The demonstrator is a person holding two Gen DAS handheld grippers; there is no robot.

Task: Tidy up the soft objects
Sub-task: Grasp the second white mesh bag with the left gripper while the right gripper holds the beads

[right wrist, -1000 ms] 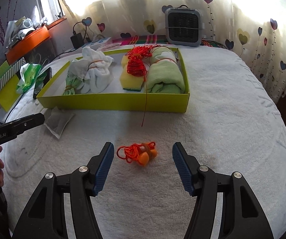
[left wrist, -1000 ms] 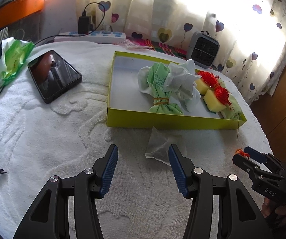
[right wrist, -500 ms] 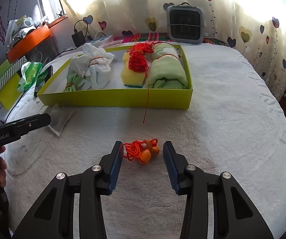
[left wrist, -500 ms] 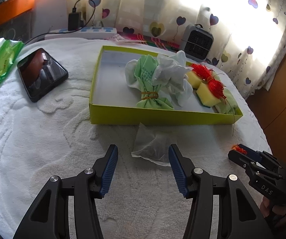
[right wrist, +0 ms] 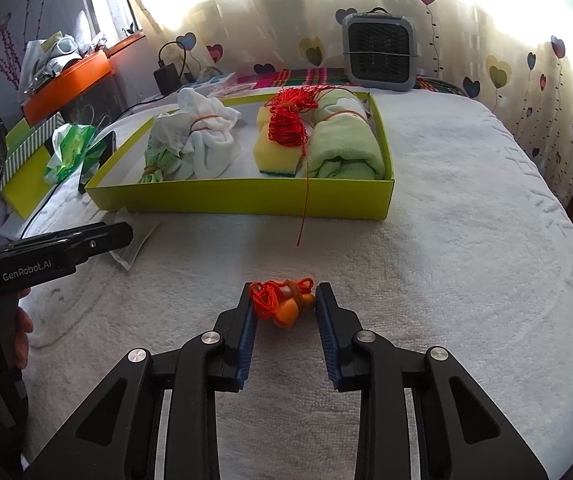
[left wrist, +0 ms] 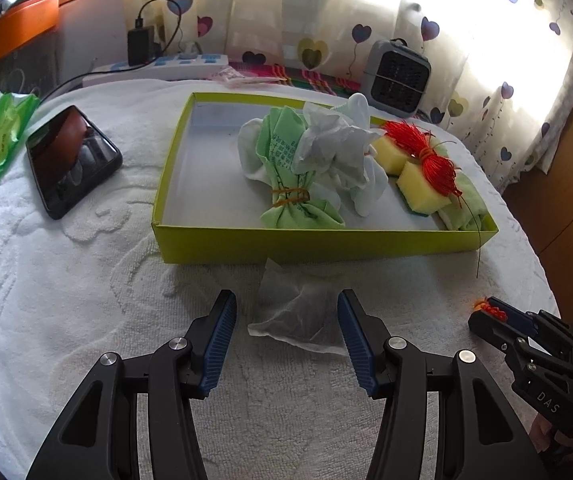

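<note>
A white fluffy towel [right wrist: 446, 240] covers the table by a curtain with hearts. The yellow-green box [right wrist: 246, 198] already holds tied cloth bundles [left wrist: 310, 160], yellow sponges [left wrist: 418, 188] and a rolled green towel [right wrist: 342, 144]. Two things are left outside, I think. The right gripper [right wrist: 284, 306] has closed in on the orange earplugs [right wrist: 286, 304], its jaws touching both sides. The earplugs lie sideways, cord to the left. The left gripper [left wrist: 286, 328] is spread wide around a flat white pouch [left wrist: 298, 312] beside the box, one corner pointing at the box.
</note>
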